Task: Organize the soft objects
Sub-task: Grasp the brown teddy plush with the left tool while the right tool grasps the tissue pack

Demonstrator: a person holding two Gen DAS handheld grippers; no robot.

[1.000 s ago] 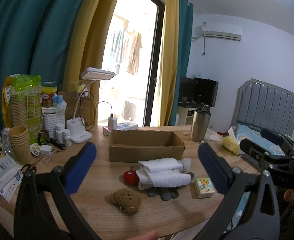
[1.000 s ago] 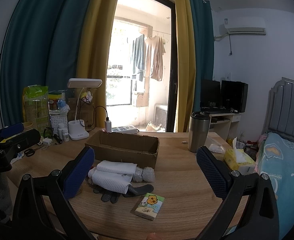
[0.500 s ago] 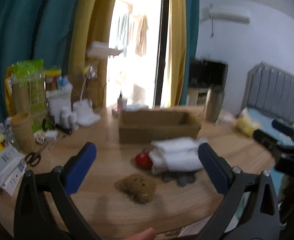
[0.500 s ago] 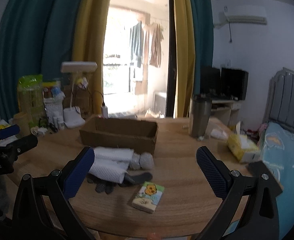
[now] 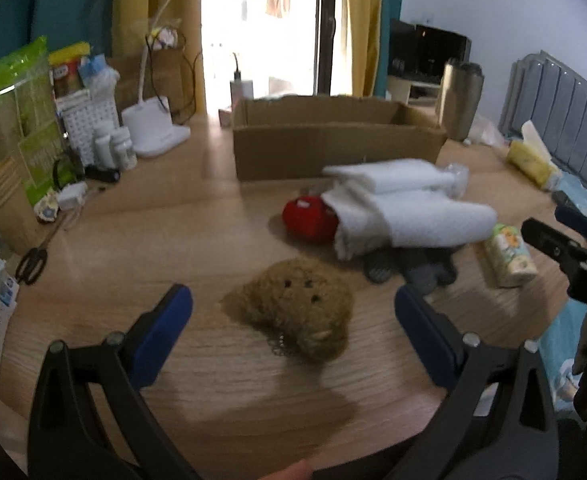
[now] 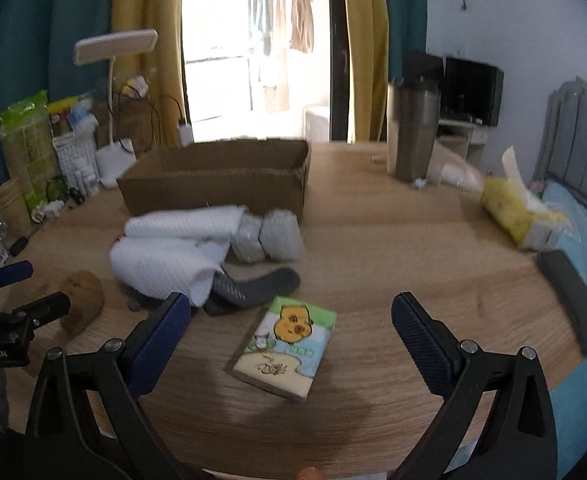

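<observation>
1. Broadly, the wooden counter fills the lower half of both views and carries everything.
2. The open cardboard box sits in the upper middle of the left wrist view, just behind the pile of soft things.
3. The rolled white towels lie right of centre in the left view, touching the box's front; dark grey gloves stick out from under them.
4. The left tongs are spread wide at the bottom of their frame, empty, with the brown plush toy lying on the counter between the blue pads, touching neither.
5. The right tongs likewise stand wide apart and empty, low in their view, flanking the tissue pack with the cartoon print, which lies flat on the counter.
6. A red plush lies at centre of the left view, partly tucked under the towels.
7. Small bubble-wrapped bundles rest against the towels' right end.
</observation>
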